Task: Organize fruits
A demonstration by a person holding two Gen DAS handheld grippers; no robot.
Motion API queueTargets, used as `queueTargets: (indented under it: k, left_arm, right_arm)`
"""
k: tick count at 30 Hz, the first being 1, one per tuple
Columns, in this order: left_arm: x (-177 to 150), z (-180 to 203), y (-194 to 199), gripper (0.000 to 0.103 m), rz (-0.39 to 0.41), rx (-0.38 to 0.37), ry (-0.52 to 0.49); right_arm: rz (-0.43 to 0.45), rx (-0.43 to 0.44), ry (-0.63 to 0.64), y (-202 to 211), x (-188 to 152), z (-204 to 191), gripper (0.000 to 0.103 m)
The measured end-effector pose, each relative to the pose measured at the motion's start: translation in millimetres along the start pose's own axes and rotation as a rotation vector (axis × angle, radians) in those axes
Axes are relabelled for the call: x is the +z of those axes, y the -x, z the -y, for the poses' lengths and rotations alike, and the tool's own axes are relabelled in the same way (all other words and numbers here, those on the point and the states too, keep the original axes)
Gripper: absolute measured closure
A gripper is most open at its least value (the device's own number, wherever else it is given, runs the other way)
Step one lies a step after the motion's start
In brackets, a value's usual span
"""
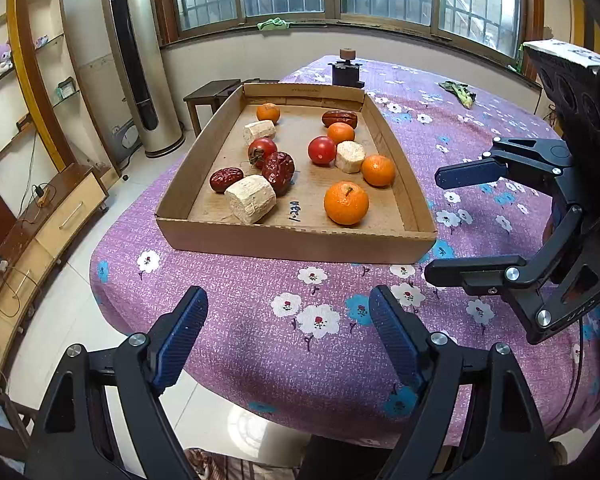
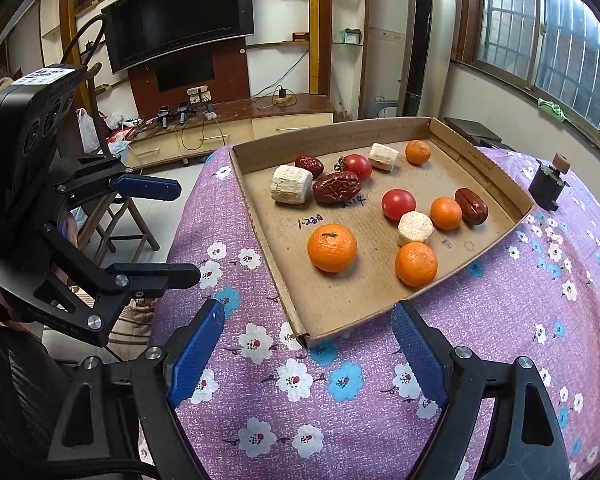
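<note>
A shallow cardboard tray [image 1: 296,242] [image 2: 332,140] lies on the purple flowered tablecloth. In it are several oranges, the largest one [image 1: 346,204] [image 2: 332,248] near the front, two tomatoes [image 1: 322,150], three wrinkled red dates [image 1: 278,166] and three pale cut chunks [image 1: 250,199]. My left gripper [image 1: 286,300] [image 2: 186,232] is open and empty, over the cloth short of the tray's near wall. My right gripper [image 2: 308,316] [image 1: 436,226] is also open and empty. It hovers beside the tray's near corner. Neither gripper touches any fruit.
A small black device with a brown spool on top [image 1: 346,70] [image 2: 548,184] stands on the table beyond the tray. A green leafy scrap [image 1: 460,92] lies at the far right. The table edge drops to tiled floor on the left, where a wooden stool [image 2: 116,220] stands.
</note>
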State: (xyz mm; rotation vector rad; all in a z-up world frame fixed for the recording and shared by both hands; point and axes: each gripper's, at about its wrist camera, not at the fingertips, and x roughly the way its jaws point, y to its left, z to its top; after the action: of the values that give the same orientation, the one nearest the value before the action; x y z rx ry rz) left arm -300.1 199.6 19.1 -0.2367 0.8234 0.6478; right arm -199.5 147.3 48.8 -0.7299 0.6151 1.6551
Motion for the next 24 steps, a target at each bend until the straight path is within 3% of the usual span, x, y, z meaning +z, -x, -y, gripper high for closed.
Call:
queueTargets:
  k: [24]
  left_arm:
    - [2.1,-6.6,2.4,0.02,0.026,-0.001,0.017]
  right_arm:
    - [-0.003,-0.003,0.004,-0.8,0.8,-0.2,0.016]
